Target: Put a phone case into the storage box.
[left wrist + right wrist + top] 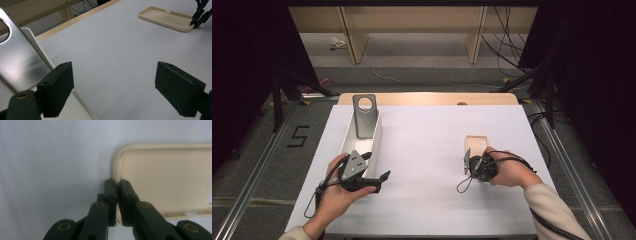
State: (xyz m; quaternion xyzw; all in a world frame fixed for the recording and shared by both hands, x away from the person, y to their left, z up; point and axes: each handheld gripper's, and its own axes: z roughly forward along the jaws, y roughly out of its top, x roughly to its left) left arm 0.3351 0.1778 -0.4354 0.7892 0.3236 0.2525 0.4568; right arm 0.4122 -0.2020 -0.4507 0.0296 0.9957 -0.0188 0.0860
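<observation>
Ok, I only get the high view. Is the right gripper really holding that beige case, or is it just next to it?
Observer: It's holding it. The right gripper pinches the side wall of the beige case near a corner, one jaw inside and one outside.
Operator: And is the left one holding something too?
Observer: No. The left gripper is wide open, with just bare table between its jaws.
</observation>
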